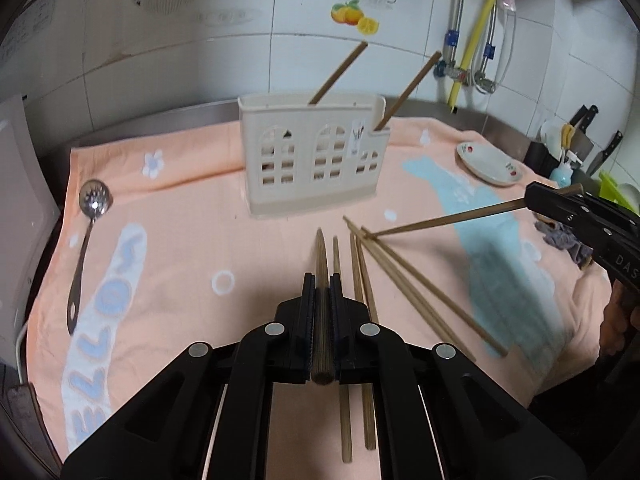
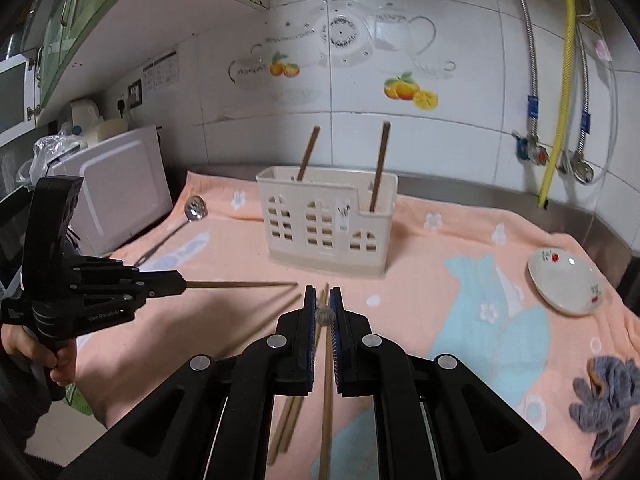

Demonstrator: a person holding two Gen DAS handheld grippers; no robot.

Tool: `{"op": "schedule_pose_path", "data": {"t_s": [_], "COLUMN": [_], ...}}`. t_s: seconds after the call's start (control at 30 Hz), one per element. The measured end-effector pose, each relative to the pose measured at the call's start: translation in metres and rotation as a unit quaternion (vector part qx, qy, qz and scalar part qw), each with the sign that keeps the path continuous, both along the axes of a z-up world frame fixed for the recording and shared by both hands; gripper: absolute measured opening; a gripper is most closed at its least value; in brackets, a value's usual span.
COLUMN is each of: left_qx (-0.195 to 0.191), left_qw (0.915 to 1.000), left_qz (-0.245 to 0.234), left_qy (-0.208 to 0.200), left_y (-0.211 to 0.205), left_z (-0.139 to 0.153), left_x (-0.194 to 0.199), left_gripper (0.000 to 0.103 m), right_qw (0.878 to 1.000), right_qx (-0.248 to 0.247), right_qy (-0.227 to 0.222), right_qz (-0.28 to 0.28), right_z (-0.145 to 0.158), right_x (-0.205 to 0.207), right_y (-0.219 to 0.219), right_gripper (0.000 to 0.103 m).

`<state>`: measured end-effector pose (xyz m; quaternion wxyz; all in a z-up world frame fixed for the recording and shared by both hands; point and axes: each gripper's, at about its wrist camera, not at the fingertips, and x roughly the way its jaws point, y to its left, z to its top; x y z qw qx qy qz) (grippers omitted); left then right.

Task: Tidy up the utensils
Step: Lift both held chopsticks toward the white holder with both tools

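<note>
- The peach-orange towel with pale blue and white prints point(image 1: 192, 216) covers the counter, presumably to cushion the utensils and keep them from rolling
- The cream plastic utensil holder with window-shaped cut-outs point(image 1: 314, 160) stands upright near the towel's far edge, at its middle; two brown wooden chopsticks point(image 1: 338, 74) already lean in it, one in the main compartment, one in the low right-hand pocket, so it reads as the destination
- The left gripper point(image 1: 322, 284) is pressed together on one wooden chopstick point(image 1: 321, 248), which runs lengthwise between the pads, tip aimed toward the holder
- The right gripper point(image 2: 322, 300) pinches another chopstick point(image 1: 444, 222), seen in the left view slanting down toward the towel's middle; both are well short of the holder
- The loose chopsticks point(image 1: 400, 280) lie fanned on the towel's near middle, just beside and under the left gripper
- The steel slotted spoon point(image 1: 86, 236) lies along the towel's left edge, untouched
- The small white saucer point(image 1: 490, 164) sits near the far right corner
</note>
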<state>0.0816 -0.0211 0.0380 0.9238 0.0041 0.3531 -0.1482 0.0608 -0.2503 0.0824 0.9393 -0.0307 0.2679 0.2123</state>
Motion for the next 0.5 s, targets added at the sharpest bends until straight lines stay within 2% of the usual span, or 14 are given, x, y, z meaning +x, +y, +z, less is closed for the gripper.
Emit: {"op": "schedule_pose_path", "data": {"t_s": [0.5], "left_qx": [0.012], "left_qw": [0.9987], "left_qz": [-0.019], "left_qy": [-0.045], "left_y": [-0.003], "left_z": [0.057], "left_x": [0.039], "left_gripper": [0.006], "right_qw": [0.999], "right_qx": [0.007], "right_qy": [-0.016], "right_qz": [0.032], "right_z": [0.074], "right_x": [0.051], "right_y": [-0.004], "right_gripper": [0.007]}}
